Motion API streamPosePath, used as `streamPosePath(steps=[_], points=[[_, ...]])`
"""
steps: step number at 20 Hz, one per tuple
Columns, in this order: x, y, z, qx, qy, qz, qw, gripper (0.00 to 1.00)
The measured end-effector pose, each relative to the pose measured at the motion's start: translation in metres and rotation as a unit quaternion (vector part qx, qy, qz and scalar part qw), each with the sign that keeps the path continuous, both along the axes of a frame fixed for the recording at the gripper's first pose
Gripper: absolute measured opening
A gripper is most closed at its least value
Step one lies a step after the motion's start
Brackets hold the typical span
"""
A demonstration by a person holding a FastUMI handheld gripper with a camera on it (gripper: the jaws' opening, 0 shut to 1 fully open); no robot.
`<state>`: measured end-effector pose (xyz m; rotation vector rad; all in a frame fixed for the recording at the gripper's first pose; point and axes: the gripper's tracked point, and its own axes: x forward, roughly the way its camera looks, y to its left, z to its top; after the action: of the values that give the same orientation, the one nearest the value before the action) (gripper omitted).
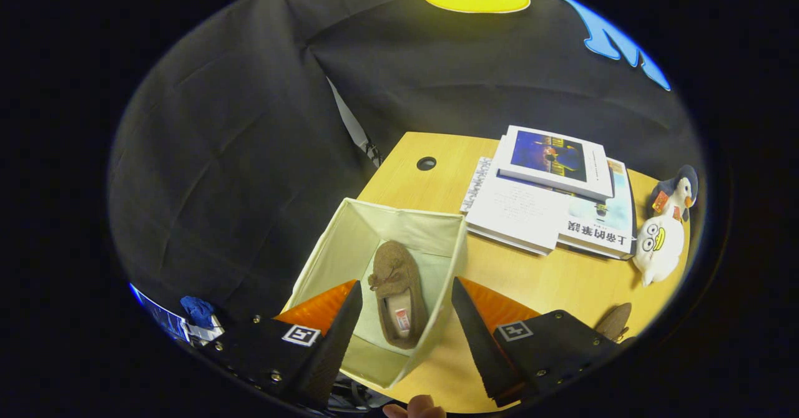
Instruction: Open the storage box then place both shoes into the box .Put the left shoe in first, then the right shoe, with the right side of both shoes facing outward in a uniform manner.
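While you hold the gripper [406, 299] above the open storage box [340, 252], its jaws stand wide apart and grip nothing. 1 brown shoe [397, 293] lies flat on the box floor, seen between the 2 fingers, toe with its small bow pointing away from you, heel nearest you, opening facing up. You can see a label inside on the insole. The shoe sits roughly mid-box, closer to the right wall than the left. The box is cream fabric, lid off or folded away, standing at the near left corner of the wooden counter [543, 281]. A second brown shoe [615, 321] lies on the counter just beyond your right finger, mostly hidden by the gripper body; you cannot tell which way it faces. Beyond the box, a stack of books [552, 199] rests on the counter, and a white plush penguin [661, 231] lies at the right of the stack, near the counter edge. A round cable hole [426, 163] sits in the counter past the box. Your fingertip [421, 407] shows below the gripper.
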<state>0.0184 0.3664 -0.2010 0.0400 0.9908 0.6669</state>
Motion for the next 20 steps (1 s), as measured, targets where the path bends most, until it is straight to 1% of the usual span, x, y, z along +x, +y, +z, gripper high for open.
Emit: streamPosePath(steps=[1,2,3,9,11,14,16,20], points=[[0.0,-0.011,0.003,0.001,-0.007,-0.005,1.0,0.88],[0.001,-0.022,0.006,0.002,-0.011,-0.011,1.0,0.93],[0.001,-0.032,0.008,0.004,-0.014,-0.019,1.0,0.96],[0.002,-0.097,0.018,0.021,-0.02,-0.064,0.998,0.96],[0.005,-0.119,0.018,0.02,-0.027,-0.077,0.996,0.96],[0.003,-0.147,0.014,0.037,-0.02,-0.098,0.994,0.96],[0.003,-0.17,0.008,0.032,-0.02,-0.115,0.993,0.96],[0.001,-0.216,-0.003,0.013,-0.03,-0.134,0.99,0.96]])
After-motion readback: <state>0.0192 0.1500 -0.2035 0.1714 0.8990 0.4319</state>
